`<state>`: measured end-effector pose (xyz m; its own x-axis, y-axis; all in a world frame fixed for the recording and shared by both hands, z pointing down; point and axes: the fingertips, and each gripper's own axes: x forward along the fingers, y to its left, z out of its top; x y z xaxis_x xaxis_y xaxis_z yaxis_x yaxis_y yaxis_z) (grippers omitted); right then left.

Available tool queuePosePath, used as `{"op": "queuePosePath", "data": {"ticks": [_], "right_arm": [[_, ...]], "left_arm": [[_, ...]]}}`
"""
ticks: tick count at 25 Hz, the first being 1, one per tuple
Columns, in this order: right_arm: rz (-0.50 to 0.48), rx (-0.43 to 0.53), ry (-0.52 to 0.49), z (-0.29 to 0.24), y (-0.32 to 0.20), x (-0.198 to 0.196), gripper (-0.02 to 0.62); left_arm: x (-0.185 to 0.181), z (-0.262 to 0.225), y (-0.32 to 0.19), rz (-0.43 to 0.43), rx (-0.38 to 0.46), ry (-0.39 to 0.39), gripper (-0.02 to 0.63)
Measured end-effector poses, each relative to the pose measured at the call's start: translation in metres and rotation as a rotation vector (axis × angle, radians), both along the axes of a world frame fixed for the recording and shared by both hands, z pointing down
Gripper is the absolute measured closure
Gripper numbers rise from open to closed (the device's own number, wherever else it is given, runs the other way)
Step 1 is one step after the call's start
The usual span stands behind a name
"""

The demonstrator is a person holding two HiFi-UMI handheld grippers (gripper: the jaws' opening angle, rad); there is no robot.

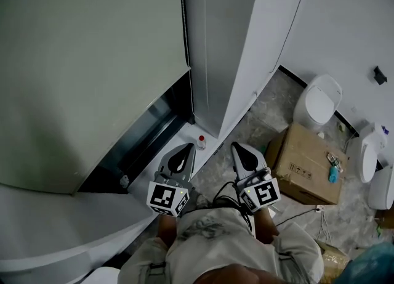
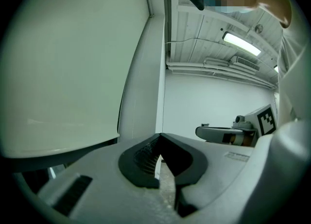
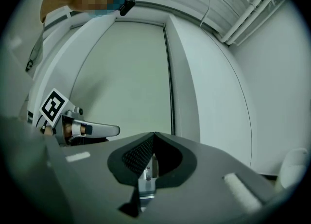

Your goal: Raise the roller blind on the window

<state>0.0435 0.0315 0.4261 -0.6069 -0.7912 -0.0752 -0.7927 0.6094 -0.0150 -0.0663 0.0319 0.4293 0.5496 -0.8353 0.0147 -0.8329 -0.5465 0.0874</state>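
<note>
The roller blind (image 1: 86, 73) covers most of the window (image 1: 151, 132); only a dark strip shows under its bottom edge. The left gripper (image 1: 184, 150) and the right gripper (image 1: 239, 149) are both clenched on nothing, low and apart from the blind. To do this step well, I think one gripper should open, take the bead chain (image 1: 183, 24) at the blind's right edge, and pull it evenly. The cardboard box (image 1: 308, 162) on the floor (image 1: 258, 122) looks closed, so its contents are hidden.
</note>
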Motion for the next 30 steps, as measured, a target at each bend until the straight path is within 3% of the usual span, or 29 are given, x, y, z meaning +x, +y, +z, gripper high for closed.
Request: {"op": "queuePosePath", "data": {"ticks": [19,30], "right_arm": [[-0.118,0.012,-0.011,-0.003,-0.096,0.006,0.584],[-0.203,0.015,-0.013,-0.012,-0.117,0.012,0.584]], "left_arm": [[0.018,0.001,-0.091,-0.084,-0.001,0.01,0.601],[0.03,-0.012,-0.109,-0.15,0.004,0.001,0.601]]}}
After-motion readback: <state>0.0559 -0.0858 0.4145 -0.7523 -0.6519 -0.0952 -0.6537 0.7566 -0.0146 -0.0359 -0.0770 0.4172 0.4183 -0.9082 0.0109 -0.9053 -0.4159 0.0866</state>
